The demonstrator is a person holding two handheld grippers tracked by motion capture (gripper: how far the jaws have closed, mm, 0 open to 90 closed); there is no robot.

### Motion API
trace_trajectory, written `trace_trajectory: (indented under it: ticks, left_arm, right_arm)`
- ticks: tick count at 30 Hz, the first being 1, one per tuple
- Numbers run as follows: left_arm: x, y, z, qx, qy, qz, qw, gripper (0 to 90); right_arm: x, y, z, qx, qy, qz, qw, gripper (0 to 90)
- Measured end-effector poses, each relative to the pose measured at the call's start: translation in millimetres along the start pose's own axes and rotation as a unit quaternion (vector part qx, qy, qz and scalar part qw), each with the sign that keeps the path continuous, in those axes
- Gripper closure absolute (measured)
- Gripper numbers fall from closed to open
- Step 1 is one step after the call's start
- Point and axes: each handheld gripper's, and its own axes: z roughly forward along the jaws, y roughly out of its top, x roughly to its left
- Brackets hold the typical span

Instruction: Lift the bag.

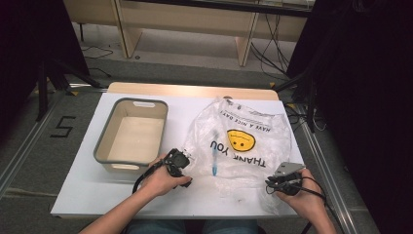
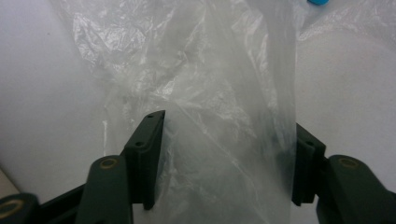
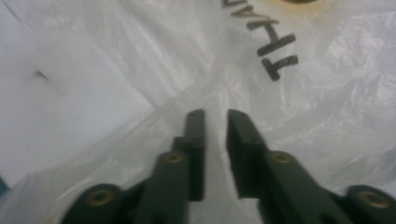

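Note:
A clear plastic bag (image 1: 243, 141) printed with a yellow smiley and "THANK YOU" lies crumpled on the white table (image 1: 87, 195). A slim blue-and-clear object (image 1: 215, 158) lies inside it. My left gripper (image 1: 185, 158) is at the bag's left near corner. In the left gripper view its jaws (image 2: 229, 123) stand wide with loose bag film (image 2: 196, 60) between them, draped across the right jaw. My right gripper (image 1: 269, 184) is at the bag's right near corner. Its jaws (image 3: 215, 113) stand a narrow gap apart, a ridge of bag film (image 3: 327, 116) running into the gap.
A beige bin with a grey rim (image 1: 104, 131) stands empty on the table's left half, just beyond my left hand. Floor, cables and wooden furniture legs lie behind the table's far edge. A blue tip (image 2: 320, 2) peeks in at the top of the left gripper view.

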Motion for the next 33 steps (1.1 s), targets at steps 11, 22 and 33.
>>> trace_trajectory:
  ticks: [11, 22, 33]
  left_arm:
    - [0.3, 1.4, -1.8, 0.007, 0.0, -0.016, 0.9999, 58.4]
    - [-1.7, 2.0, -2.6, 0.012, -0.005, -0.019, 0.9997, 72.8]
    - [-1.8, 0.6, -2.6, 0.009, -0.024, -0.016, 0.9995, 87.5]
  right_arm:
    - [-0.5, -10.6, -4.7, 0.018, 0.028, 0.046, 0.9984, 21.9]
    - [1.0, -18.9, 7.9, 0.045, 0.057, 0.058, 0.9957, 26.7]
    - [2.1, -17.8, 5.6, 0.04, 0.058, 0.06, 0.9957, 61.4]
